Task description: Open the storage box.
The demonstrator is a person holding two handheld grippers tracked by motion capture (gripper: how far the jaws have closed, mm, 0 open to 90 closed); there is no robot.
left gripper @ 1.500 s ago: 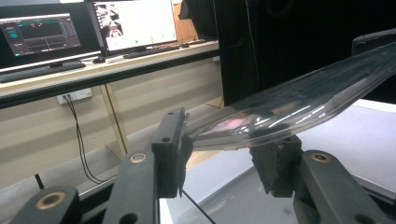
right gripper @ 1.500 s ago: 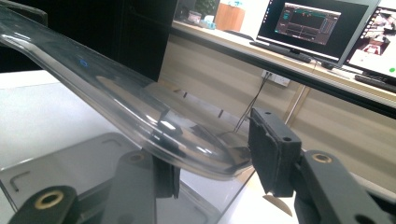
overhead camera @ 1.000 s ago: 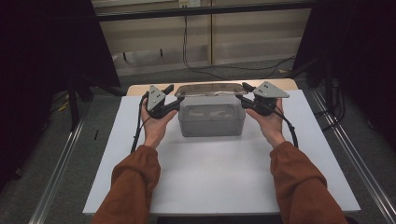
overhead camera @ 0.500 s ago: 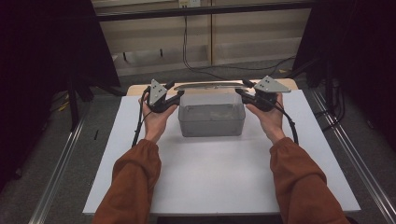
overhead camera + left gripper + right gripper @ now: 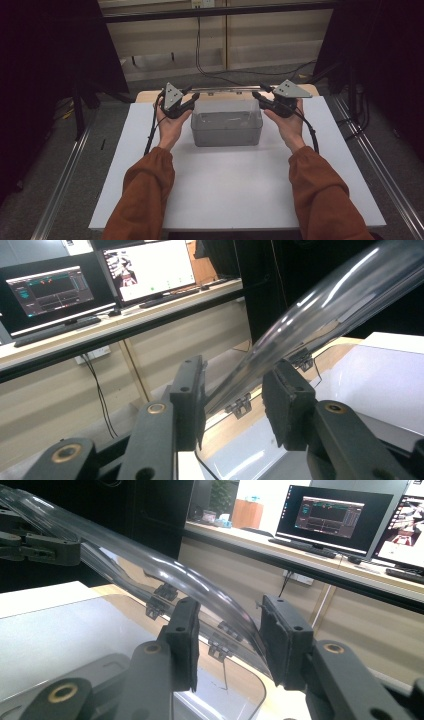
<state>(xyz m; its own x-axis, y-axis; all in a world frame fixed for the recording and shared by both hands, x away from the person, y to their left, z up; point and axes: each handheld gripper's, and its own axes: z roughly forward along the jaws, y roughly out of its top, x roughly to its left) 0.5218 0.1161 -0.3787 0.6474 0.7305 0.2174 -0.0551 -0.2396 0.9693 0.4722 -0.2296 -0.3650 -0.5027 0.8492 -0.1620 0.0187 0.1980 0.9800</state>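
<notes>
A clear, box-shaped plastic storage container (image 5: 226,130) sits on the white board (image 5: 240,195) that covers the table, toward its far edge, and its transparent hinged lid (image 5: 226,91) is swung up over the back rim. The person, in rust-orange sleeves, holds the left gripper (image 5: 186,101) at the lid's left end and the right gripper (image 5: 260,96) at its right end. Seen from the left gripper view, the jaws have just been closing with the lid's curved edge (image 5: 300,320) between them; the left pad looks to be on the plastic, but whether the right pad touches I cannot tell. In the right gripper view, the jaws stand partly open around the lid's edge (image 5: 165,575), with a gap on at least one side, so I would not call that a firm hold. The risk, as I judge it, is that slick, rounded plastic slips from a one-sided pinch and the lid drops shut, or that uneven pulls from the two ends twist the small hinges (image 5: 161,599) or drag the light box across the board.
</notes>
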